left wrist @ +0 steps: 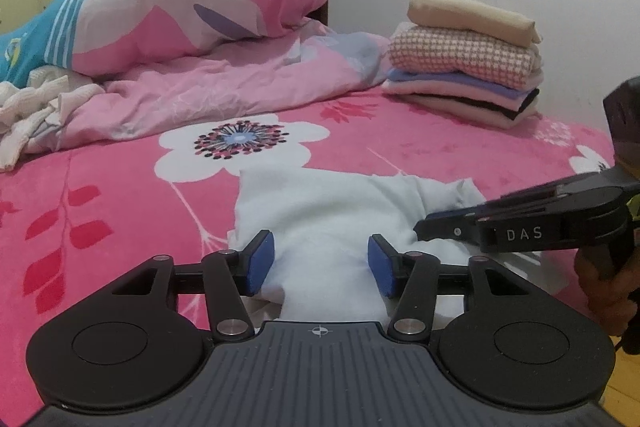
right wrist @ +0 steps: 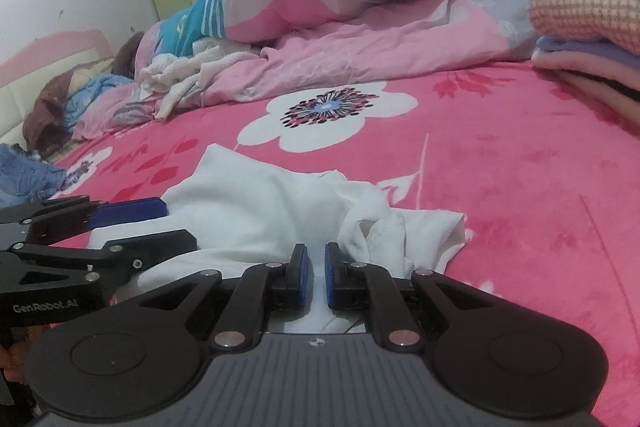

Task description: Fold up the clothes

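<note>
We are working on the white garment [left wrist: 332,211], which is lying crumpled on the pink floral bed [left wrist: 120,203], well in front of the folded stack [left wrist: 468,63]. Our left gripper [left wrist: 320,263] is holding its fingers apart over the cloth, while our right gripper [right wrist: 316,279] is pinching a white fold.

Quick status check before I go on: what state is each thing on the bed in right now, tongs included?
White garment: crumpled, unfolded, lying on the pink blanket.
Left tongs: open, pads either side of the white cloth, not pressing it.
Right tongs: nearly shut, white fabric between the pads.
Folded stack: neatly piled, untouched, by the wall.
Duvet: bunched up, unfolded.
Knitted white garment: rumpled heap, not folded.
</note>
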Available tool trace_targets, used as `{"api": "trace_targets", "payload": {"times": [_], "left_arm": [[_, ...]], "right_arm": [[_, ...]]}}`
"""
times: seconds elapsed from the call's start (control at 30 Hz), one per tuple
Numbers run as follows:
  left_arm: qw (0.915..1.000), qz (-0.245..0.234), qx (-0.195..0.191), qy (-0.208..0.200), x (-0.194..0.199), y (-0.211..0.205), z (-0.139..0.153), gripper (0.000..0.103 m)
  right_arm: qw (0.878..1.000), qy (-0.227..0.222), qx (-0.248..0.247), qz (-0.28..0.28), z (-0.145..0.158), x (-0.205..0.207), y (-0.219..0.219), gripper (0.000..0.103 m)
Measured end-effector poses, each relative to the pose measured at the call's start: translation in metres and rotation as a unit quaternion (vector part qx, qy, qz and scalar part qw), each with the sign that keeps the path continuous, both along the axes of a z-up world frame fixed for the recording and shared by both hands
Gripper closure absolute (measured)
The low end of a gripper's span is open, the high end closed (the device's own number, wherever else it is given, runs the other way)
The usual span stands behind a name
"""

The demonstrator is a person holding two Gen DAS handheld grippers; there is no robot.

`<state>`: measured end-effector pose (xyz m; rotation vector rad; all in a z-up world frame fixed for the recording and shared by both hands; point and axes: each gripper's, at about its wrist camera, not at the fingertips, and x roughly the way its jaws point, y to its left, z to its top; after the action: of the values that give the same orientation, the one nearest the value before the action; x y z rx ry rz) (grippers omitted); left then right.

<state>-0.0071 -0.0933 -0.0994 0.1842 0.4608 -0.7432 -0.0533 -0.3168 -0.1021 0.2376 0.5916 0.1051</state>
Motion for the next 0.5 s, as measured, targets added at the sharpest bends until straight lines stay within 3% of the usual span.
{"api": "trace_targets", "payload": {"times": [0.3,0.5], "left_arm": [[0.9990,0.011,-0.006,0.042,0.011,0.001,-0.003,0.047],[0.9960,0.027,-0.014,0.084,0.019,0.001,0.000,0.046]], "right_arm": [[0.999,0.009,-0.034,0.005,0.013,0.002,0.008,0.093],[0.998,-0.047,-0.041,0.018,0.055,-0.031,0.014,0.093]]}}
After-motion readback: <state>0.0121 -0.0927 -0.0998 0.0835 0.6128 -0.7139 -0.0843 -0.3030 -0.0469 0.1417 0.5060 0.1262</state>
